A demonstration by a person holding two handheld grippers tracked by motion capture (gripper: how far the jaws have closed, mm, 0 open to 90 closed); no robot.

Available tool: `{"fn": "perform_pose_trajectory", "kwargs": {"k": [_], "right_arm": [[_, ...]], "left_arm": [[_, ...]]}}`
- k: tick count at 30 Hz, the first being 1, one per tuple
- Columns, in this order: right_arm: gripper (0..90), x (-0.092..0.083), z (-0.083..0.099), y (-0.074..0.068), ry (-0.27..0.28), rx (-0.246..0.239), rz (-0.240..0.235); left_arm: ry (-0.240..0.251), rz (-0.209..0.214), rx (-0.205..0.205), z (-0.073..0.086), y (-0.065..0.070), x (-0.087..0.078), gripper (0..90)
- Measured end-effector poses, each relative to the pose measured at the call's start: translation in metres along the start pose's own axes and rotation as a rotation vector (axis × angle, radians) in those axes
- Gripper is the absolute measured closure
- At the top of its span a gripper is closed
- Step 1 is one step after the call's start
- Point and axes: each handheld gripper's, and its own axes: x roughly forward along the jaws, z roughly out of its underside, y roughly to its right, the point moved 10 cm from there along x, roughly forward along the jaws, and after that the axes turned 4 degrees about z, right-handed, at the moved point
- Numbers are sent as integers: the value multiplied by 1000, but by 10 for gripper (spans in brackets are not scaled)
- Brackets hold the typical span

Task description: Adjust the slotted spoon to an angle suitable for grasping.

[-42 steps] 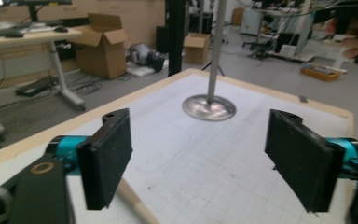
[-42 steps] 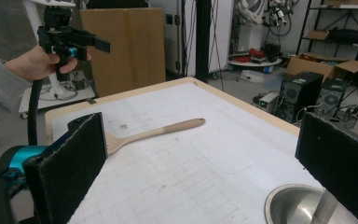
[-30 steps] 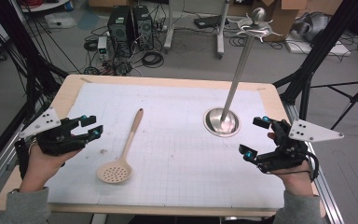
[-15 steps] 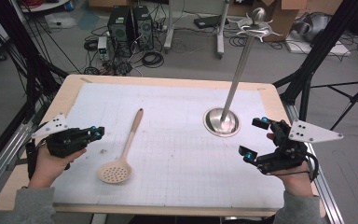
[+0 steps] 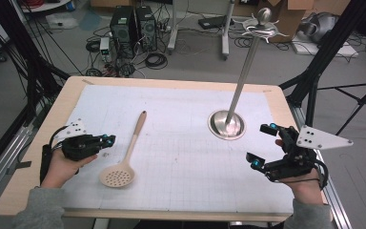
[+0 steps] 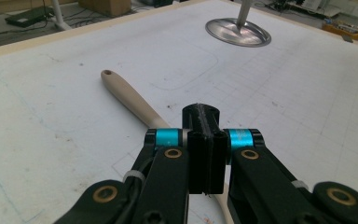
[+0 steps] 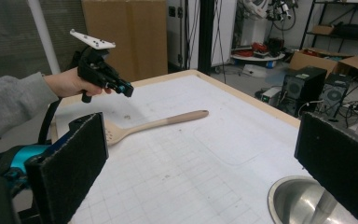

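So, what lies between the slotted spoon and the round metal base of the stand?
Nothing: in the high view, the white mat is bare between the slotted spoon and the metal base.

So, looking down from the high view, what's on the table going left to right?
Left tool → slotted spoon → metal stand → right tool.
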Motion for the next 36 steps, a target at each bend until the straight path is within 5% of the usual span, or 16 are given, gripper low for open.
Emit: {"fn": "perform_pose_trajectory", "kwargs": {"k": [6, 20, 36], "right_arm": [[14, -6, 4, 0, -12, 9, 9], [14, -13, 10, -2, -25, 17, 17], [14, -16, 18, -2, -46, 33, 29]], "left_arm": [[-32, -3, 29, 7, -3, 12, 898], [-128, -30, 22, 26, -14, 33, 897], [-205, 5, 23, 41, -11, 57, 898]]}}
